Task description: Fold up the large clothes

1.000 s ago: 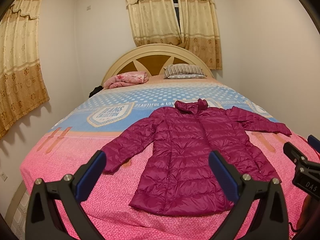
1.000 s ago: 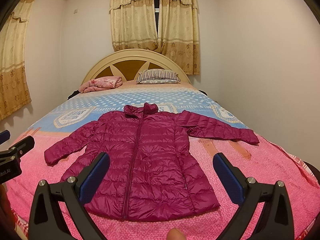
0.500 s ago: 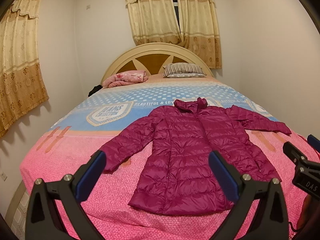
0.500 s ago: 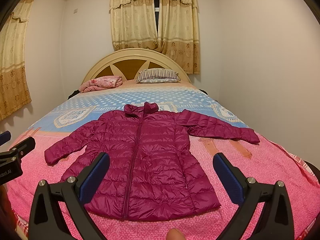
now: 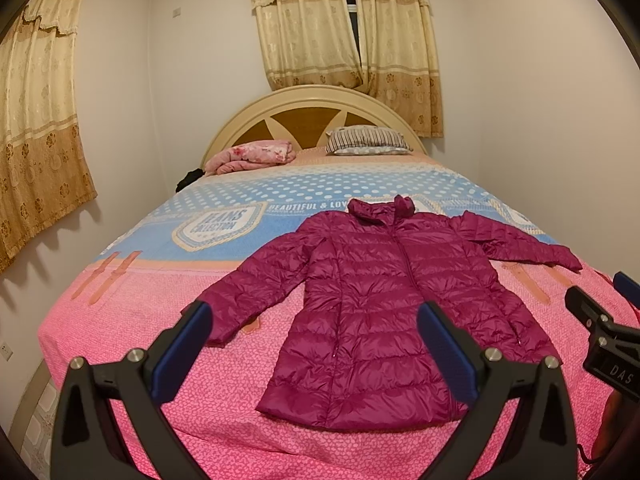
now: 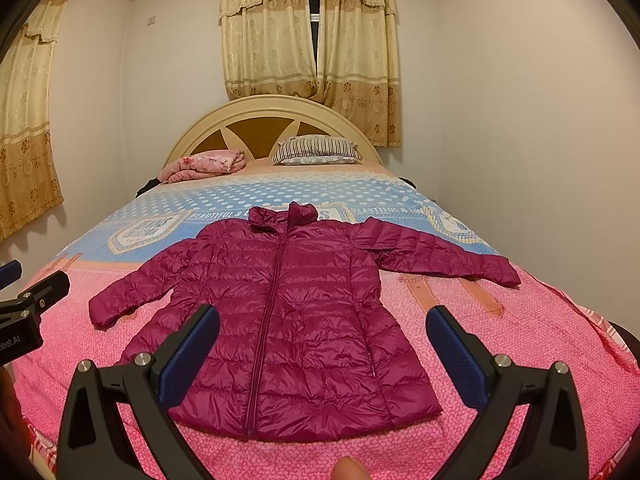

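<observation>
A magenta quilted puffer jacket [image 5: 384, 300] lies flat, front up and zipped, on the bed with both sleeves spread out; it also shows in the right wrist view [image 6: 288, 312]. My left gripper [image 5: 314, 338] is open and empty, held above the bed's near edge in front of the jacket's left half. My right gripper [image 6: 322, 344] is open and empty, held in front of the jacket's hem. Each gripper shows at the edge of the other's view: the right gripper [image 5: 604, 328] and the left gripper [image 6: 24, 304].
The bed [image 5: 160, 320] has a pink and blue cover. A folded pink blanket [image 5: 252, 156] and a striped pillow [image 5: 366, 142] lie by the headboard [image 5: 308, 108]. Walls stand close on both sides. Curtains [image 5: 344, 28] hang behind.
Both views have shifted only slightly; the jacket and both grippers stay as they were.
</observation>
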`<state>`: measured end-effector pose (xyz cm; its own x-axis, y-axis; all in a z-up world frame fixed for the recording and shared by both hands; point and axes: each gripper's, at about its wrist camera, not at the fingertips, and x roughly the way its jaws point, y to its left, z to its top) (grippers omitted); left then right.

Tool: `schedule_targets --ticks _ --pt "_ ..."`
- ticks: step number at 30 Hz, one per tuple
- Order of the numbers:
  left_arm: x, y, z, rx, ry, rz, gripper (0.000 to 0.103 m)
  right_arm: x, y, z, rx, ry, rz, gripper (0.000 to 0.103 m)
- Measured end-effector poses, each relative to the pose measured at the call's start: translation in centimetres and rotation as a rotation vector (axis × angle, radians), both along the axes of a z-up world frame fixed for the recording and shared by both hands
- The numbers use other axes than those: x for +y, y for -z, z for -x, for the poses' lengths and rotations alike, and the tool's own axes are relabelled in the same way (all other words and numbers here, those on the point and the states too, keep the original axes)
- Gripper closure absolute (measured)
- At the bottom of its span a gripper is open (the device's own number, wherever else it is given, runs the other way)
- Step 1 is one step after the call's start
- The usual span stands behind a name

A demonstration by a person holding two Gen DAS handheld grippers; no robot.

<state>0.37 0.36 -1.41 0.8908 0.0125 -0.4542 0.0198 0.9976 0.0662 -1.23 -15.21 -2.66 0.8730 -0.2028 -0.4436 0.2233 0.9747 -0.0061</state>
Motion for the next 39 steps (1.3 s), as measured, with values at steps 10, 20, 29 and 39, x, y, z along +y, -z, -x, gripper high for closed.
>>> schedule_targets --ticks 10,20,29,39 --pt "0.0 0.0 0.0 0.002 0.001 0.0 0.0 0.0 0.1 -0.1 0.004 -0.001 0.001 0.001" --pt "-0.5 0.1 0.0 0.006 0.01 0.007 0.0 0.1 0.4 -0.1 0.01 -0.009 -0.003 0.001" --pt "-1.0 0.5 -0.5 0.009 0.022 0.004 0.0 -0.4 1.1 -0.9 0.026 -0.061 -0.038 0.001" --pt "-3.8 2.2 -6.3 0.027 0.067 -0.031 0.0 -9.9 5.8 -7.5 0.126 0.057 -0.208 0.001"
